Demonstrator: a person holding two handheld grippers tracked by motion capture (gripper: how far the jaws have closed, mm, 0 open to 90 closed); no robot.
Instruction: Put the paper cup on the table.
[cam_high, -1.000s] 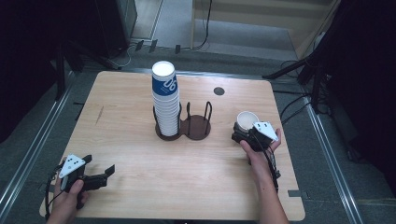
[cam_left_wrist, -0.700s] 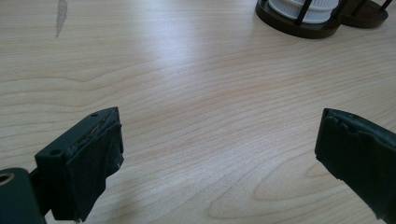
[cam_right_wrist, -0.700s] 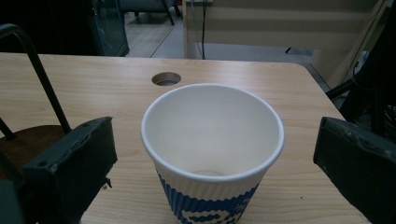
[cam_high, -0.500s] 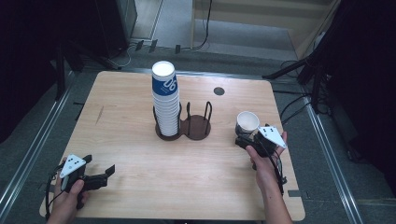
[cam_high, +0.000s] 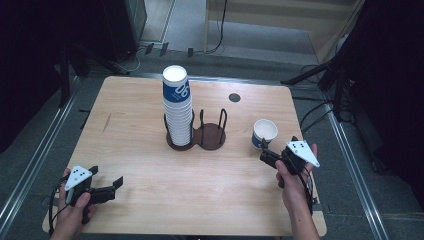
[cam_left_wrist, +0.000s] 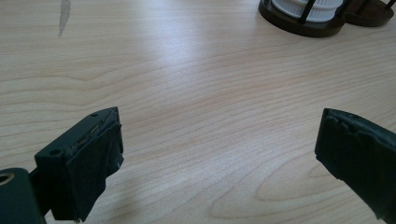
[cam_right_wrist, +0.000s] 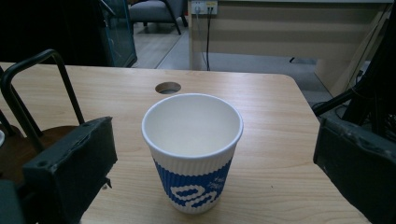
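A single white and blue paper cup (cam_high: 264, 133) stands upright on the wooden table (cam_high: 150, 200), right of a dark two-slot cup holder (cam_high: 212, 138). The holder's left slot carries a tall stack of the same cups (cam_high: 177, 105); its right slot is empty. My right gripper (cam_high: 279, 148) is open just short of the single cup, and in the right gripper view the cup (cam_right_wrist: 192, 154) stands ahead between the spread fingers (cam_right_wrist: 74, 163), touching neither. My left gripper (cam_high: 106, 177) rests open and holds nothing at the front left, over bare wood (cam_left_wrist: 210, 116).
A round hole (cam_high: 234, 97) is cut in the table behind the single cup. The holder's base (cam_left_wrist: 299, 25) lies far ahead of the left gripper. Stand legs and cables (cam_high: 320, 80) sit on the floor off the table's right side.
My right gripper has let go of the single cup and drawn back toward the front right. The cup stays standing where it was. The left gripper has not moved.
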